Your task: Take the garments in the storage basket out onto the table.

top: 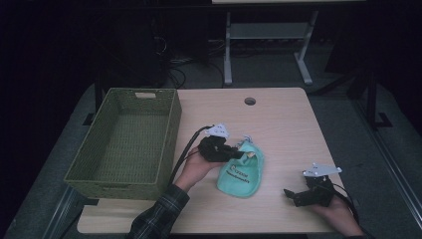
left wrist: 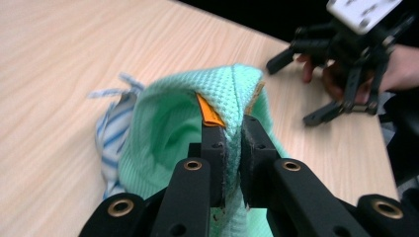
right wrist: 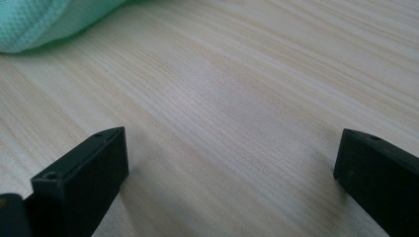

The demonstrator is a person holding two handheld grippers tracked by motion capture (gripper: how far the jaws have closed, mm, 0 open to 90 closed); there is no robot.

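A mint-green knitted cloth with dark print lies mid-table, and a blue-and-white striped cloth pokes out beside it. My left gripper is shut on the green cloth's upper edge. In the left gripper view its jaws pinch the green cloth's hem just below an orange tag. My right gripper rests low at the table's front right with its jaws wide apart and nothing between them. The right gripper view has the right gripper over bare wood, with a corner of the green cloth at top left.
A green woven basket with nothing in it stands at the table's left side. The wooden table has a round cable hole near its far edge. Beyond the table stand a dark floor and white frame legs.
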